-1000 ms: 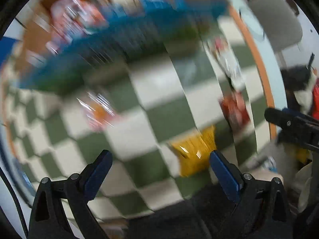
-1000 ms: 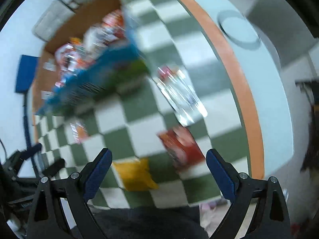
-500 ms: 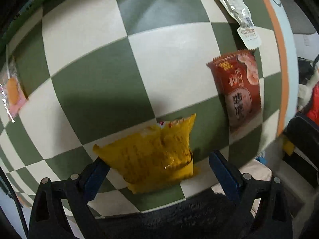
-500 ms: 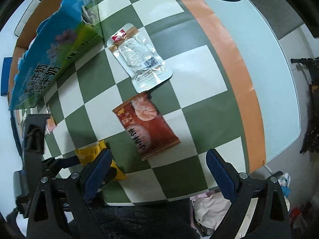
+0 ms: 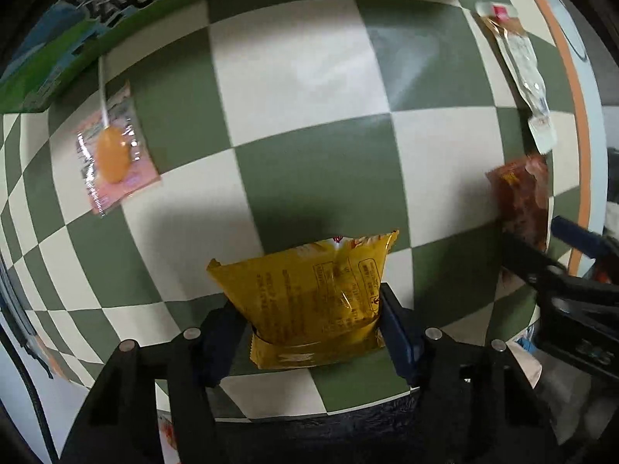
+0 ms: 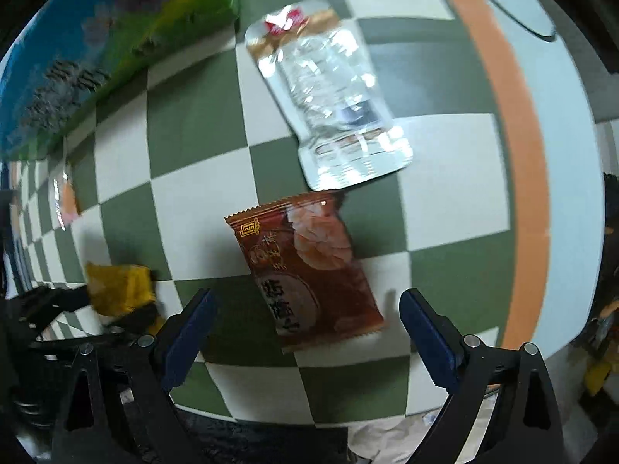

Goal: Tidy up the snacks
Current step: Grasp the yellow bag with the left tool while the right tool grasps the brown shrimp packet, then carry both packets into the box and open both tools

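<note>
**Left wrist view: yellow packet pinched, red packet waiting**

Left wrist view is showing the left gripper (image 5: 315, 323) at six o'clock, its two blue pads pressing in on the sides of a yellow packet (image 5: 309, 301), which is bulging between them and lying on the checkered tablecloth (image 5: 301, 77) near the table's front edge. Farther out at nine o'clock, a lollipop (image 5: 112, 150) in a pink wrapper is lying flat, its stick pointing toward a blue and green box (image 5: 89, 19) sitting along the far edge from ten to twelve o'clock. At three o'clock a red packet (image 5: 522, 201) is resting beside the dark body of the other tool, and a clear pouch (image 5: 522, 62) is stretching away at two o'clock.

The right wrist view is showing the right gripper (image 6: 307, 326) with its pads standing wide apart, holding nothing, hovering over the near end of the red packet (image 6: 305, 266). At eight o'clock the yellow packet (image 6: 118, 290) is sitting in the left tool's grip. Beyond the red packet, toward twelve o'clock, the clear pouch (image 6: 329, 92) is lying just beside it, corners nearly touching. The box (image 6: 96, 50) is filling the ten to eleven o'clock area, blurred.
</note>
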`<state>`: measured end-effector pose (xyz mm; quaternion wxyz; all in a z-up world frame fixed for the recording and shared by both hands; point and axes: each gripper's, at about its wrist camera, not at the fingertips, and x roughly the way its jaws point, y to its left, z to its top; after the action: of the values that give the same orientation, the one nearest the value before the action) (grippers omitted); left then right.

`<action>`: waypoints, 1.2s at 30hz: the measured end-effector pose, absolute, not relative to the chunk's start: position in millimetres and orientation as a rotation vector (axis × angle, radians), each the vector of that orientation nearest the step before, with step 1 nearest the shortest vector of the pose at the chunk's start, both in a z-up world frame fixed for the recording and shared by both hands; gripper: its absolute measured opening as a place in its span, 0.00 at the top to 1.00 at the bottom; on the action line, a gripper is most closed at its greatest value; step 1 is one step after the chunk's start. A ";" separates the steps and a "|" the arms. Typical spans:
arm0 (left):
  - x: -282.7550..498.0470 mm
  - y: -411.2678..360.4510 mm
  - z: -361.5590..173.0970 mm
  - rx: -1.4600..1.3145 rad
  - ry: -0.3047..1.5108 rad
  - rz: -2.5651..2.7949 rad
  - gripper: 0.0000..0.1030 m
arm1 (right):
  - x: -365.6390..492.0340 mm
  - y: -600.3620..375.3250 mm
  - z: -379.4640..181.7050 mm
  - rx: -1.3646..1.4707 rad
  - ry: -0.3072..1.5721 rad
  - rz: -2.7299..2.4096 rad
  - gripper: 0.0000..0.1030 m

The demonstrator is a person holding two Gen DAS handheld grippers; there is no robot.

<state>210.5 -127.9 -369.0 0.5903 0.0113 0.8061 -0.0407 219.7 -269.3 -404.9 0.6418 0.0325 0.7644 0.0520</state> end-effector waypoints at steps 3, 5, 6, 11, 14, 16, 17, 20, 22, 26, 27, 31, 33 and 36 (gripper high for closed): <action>207.9 -128.1 -368.5 0.018 1.872 -0.084 0.42 | 220.5 -261.3 -412.4 0.021 1.758 0.099 0.14; 207.9 -128.1 -366.1 0.015 1.869 -0.081 0.44 | 221.1 -253.2 -411.1 -0.050 1.748 0.069 0.26; 207.6 -129.7 -364.6 0.015 1.865 -0.081 0.44 | 221.2 -250.4 -408.4 -0.071 1.733 0.065 0.29; 219.8 -116.1 -347.2 0.014 1.840 -0.090 0.46 | 213.4 -240.5 -403.1 -0.066 1.699 0.068 0.40; 219.7 -113.9 -339.6 0.002 1.827 -0.102 0.46 | 208.5 -243.8 -394.4 -0.023 1.689 0.085 0.41; 221.6 -114.3 -331.6 -0.011 1.819 -0.109 0.47 | 206.5 -244.2 -387.0 -0.002 1.676 0.097 0.41; 221.5 -112.3 -325.5 -0.022 1.810 -0.117 0.47 | 206.2 -244.1 -382.6 0.015 1.672 0.103 0.41; 226.3 -108.1 -304.8 -0.045 1.778 -0.128 0.47 | 207.3 -243.5 -362.7 0.072 1.657 0.135 0.41; 238.3 -98.9 -284.5 -0.068 1.756 -0.135 0.47 | 209.0 -241.1 -346.2 0.100 1.641 0.161 0.41; 254.5 -82.0 -238.5 -0.132 1.698 -0.157 0.47 | 223.3 -244.9 -308.5 0.190 1.608 0.218 0.41; 261.5 -78.5 -223.8 -0.142 1.672 -0.164 0.47 | 227.7 -244.0 -298.9 0.210 1.597 0.233 0.41; 296.6 -71.2 -182.9 -0.166 1.588 -0.185 0.47 | 253.9 -239.9 -251.2 0.257 1.517 0.304 0.41; 320.6 -61.2 -163.6 -0.180 1.557 -0.185 0.47 | 270.0 -231.7 -229.9 0.266 1.476 0.335 0.41; 351.6 -51.8 -160.1 -0.174 1.535 -0.176 0.47 | 298.0 -215.5 -206.4 0.263 1.421 0.368 0.41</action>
<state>351.6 -51.8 -160.1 0.7126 -0.0785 0.6926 -0.0796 298.0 -215.5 -206.4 0.7348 0.1198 0.6463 0.1674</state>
